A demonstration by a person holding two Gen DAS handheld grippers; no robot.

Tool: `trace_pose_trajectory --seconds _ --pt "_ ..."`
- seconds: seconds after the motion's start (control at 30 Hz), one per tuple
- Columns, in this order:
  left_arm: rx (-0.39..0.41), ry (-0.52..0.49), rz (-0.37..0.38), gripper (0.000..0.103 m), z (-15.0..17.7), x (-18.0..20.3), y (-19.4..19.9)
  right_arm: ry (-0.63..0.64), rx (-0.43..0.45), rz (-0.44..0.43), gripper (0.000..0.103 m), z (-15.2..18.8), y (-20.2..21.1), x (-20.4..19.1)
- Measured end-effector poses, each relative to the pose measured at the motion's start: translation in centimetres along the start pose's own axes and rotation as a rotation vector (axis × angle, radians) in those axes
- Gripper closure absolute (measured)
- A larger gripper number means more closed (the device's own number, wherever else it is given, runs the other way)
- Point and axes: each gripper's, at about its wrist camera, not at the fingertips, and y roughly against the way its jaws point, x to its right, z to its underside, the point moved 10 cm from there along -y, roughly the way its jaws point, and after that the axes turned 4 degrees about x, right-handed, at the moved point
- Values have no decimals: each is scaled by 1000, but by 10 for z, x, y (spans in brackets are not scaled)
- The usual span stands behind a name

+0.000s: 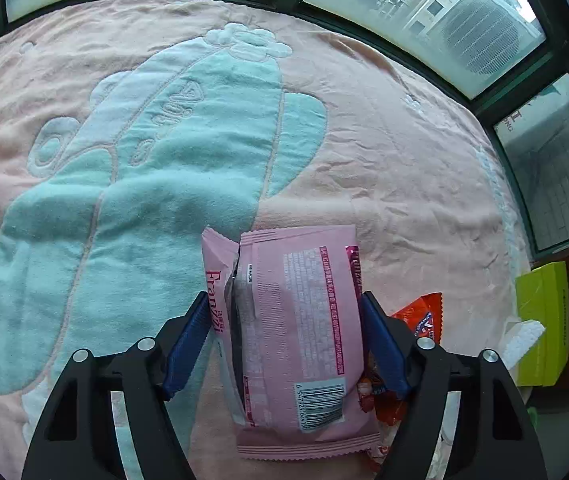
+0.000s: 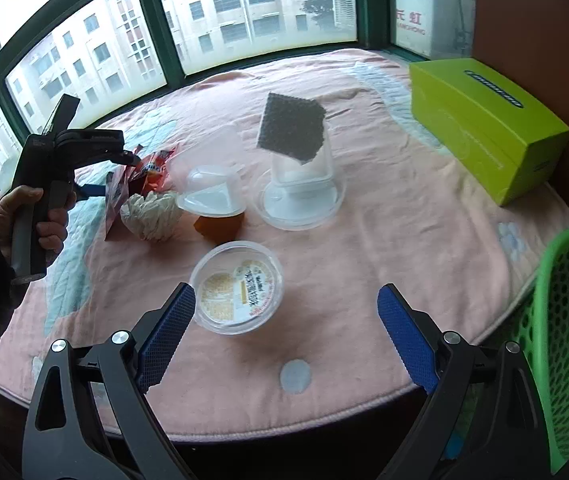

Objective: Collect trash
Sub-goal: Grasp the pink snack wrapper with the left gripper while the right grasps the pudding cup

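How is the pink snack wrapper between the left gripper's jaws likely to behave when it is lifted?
The pink snack wrapper is torn open at its far end and creased, so it is probably thin film, light and floppy. Its glossy surface may slide against the left gripper pads. The far end would likely droop once lifted.

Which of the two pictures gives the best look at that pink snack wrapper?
The left wrist view: the pink snack wrapper fills the space between the left tongs, barcode and print readable. In the right wrist view only its edge shows, far off by those tongs.
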Motion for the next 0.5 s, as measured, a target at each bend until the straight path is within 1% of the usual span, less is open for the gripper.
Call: trace_pose_trajectory --seconds 0.07,0.2,0.23,0.4,0.47,0.5 --pt "4 1 12 42 0 1 2 9 -9 -5 11 2 -5 -4" --pt "28 -13 28 52 0 5 14 37 -20 -13 11 5 -12 -10" --pt "31 -17 33 56 1 6 17 40 -31 -12 11 7 -16 -10" --pt "41 -31 55 58 5 8 31 38 -57 -18 11 12 -29 -15" --pt "48 -33 63 61 7 8 38 51 -67 -26 11 13 -34 -21" --pt "47 -32 67 61 8 8 41 60 -69 -27 11 13 -37 -23"
